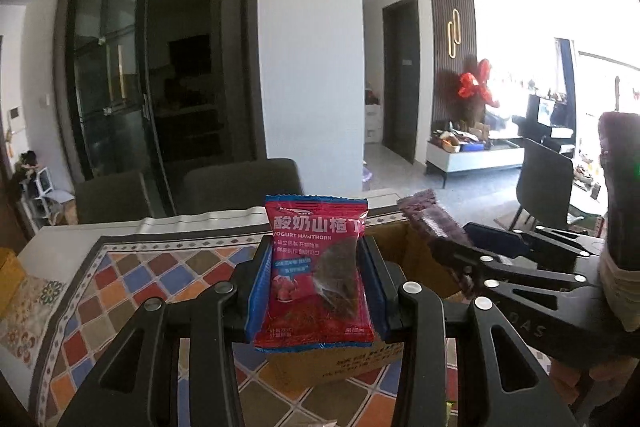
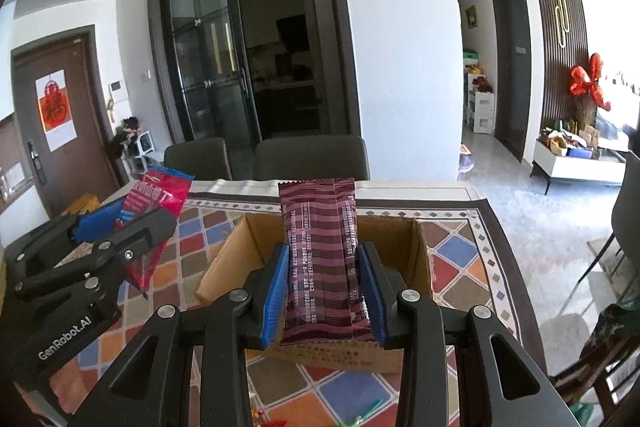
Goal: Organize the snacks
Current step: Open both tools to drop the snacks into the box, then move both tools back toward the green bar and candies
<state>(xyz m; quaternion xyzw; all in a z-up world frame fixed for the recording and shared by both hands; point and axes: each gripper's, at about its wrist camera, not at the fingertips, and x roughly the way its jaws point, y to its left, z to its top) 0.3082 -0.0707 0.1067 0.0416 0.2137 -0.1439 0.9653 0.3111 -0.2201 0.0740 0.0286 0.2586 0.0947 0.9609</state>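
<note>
Left tool (image 1: 316,291) pinching red yogurt-hawthorn foil packet (image 1: 316,267) (upright), right tool (image 2: 324,291) pinching maroon striped wrapper bar (image 2: 320,259), open brown cardboard box (image 2: 416,259) just beyond both

grippers: 2, left gripper (image 1: 316,279) and right gripper (image 2: 323,291), each pinching 1 packet | snack packets: 2, 1 red yogurt hawthorn packet (image 1: 316,267), 1 maroon striped packet (image 2: 322,263) | cardboard boxes: 1 (image 2: 420,251) | patterned tablecloths: 1 (image 2: 460,247) | dark chairs behind table: 2 (image 2: 312,155)
</note>
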